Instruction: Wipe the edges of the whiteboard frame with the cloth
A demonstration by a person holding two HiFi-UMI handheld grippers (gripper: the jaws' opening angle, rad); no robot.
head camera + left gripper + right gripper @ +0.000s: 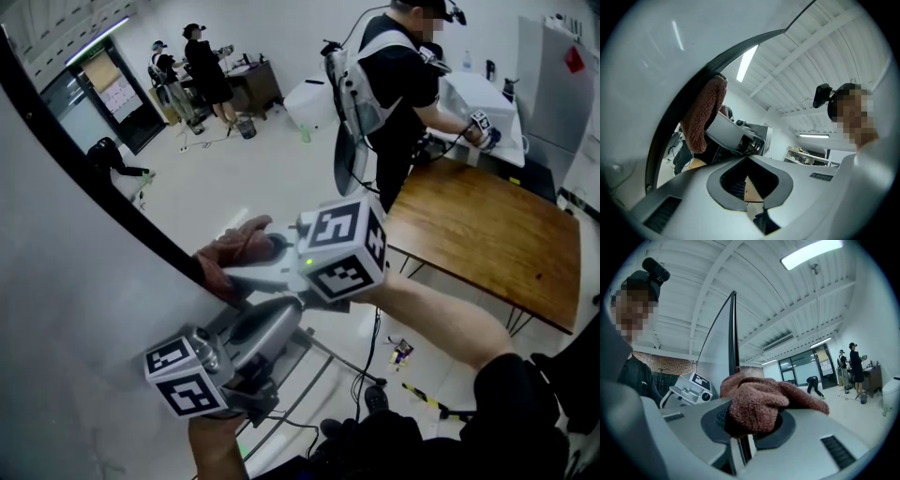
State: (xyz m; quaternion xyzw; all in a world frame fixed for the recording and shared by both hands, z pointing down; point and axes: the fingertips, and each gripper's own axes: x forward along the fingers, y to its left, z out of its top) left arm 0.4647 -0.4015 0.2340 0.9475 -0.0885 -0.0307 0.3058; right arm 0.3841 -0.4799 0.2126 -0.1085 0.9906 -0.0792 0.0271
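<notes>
A whiteboard fills the left of the head view, and its dark frame edge runs diagonally down to the right. My right gripper is shut on a reddish-brown cloth, which is pressed on that edge near its lower end. In the right gripper view the cloth bulges from between the jaws of the gripper, with the frame rising straight behind it. My left gripper sits just below, beside the board, shut and empty. In its own view, that gripper faces the cloth on the frame.
A wooden table stands to the right, and a person in black works at a white table behind it. Cables and small items lie on the floor by the board's metal stand. More people are at the far wall.
</notes>
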